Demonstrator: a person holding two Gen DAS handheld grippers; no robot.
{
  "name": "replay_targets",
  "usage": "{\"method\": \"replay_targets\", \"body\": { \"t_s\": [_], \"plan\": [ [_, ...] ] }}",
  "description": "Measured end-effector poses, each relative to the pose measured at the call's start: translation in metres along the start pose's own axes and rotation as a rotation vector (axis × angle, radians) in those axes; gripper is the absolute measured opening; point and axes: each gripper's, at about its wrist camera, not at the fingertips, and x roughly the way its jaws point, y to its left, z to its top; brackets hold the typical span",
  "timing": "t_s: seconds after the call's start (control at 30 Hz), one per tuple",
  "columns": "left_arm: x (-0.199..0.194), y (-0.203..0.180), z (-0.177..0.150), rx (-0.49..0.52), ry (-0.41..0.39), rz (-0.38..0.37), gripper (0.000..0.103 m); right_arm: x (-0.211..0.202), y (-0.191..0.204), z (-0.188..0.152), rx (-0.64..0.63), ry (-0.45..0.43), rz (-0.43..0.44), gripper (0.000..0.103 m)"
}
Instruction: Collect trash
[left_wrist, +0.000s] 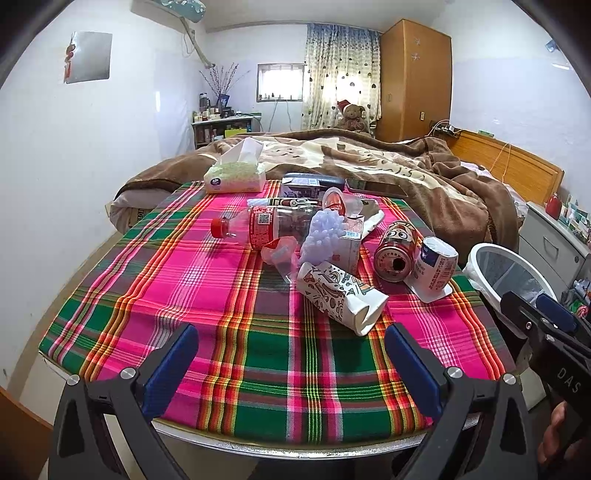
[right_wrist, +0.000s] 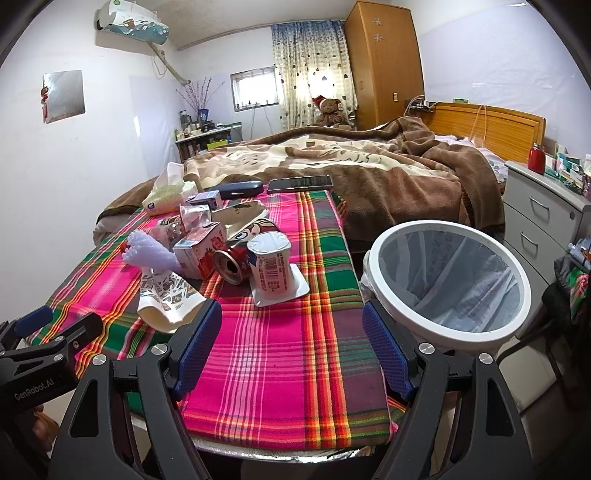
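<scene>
both grippers hover spread wide and empty over the near edge of a table covered with a pink, green and red plaid cloth (left_wrist: 229, 295). the left gripper (left_wrist: 291, 354) points at a flattened white paper cup with printed doodles (left_wrist: 340, 295), which lies nearest to it on the cloth. behind that cup sit a crushed red drink can lying on its side (left_wrist: 395, 251), a white plastic yogurt cup standing upside down (left_wrist: 434, 267), a small pink-and-white carton (left_wrist: 351, 243), a lilac bumpy plastic piece (left_wrist: 323, 232) and a clear plastic bottle with a red cap (left_wrist: 266, 225), all clustered together. the right gripper (right_wrist: 291, 339) hangs between the pile and a round white-rimmed trash bin with a translucent liner (right_wrist: 388, 240), which stands just beside the table's right edge.
</scene>
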Motion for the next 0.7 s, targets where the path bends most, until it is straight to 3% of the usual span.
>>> {"method": "replay_targets", "body": {
  "t_s": [0.7],
  "plan": [
    [-0.0012, 0.0010, -0.0005, -0.002, -0.001, 0.000, 0.102, -0.0002, 0.0004, 0.0000, -0.001, -0.001, 0.001, 0.080]
  ]
}}
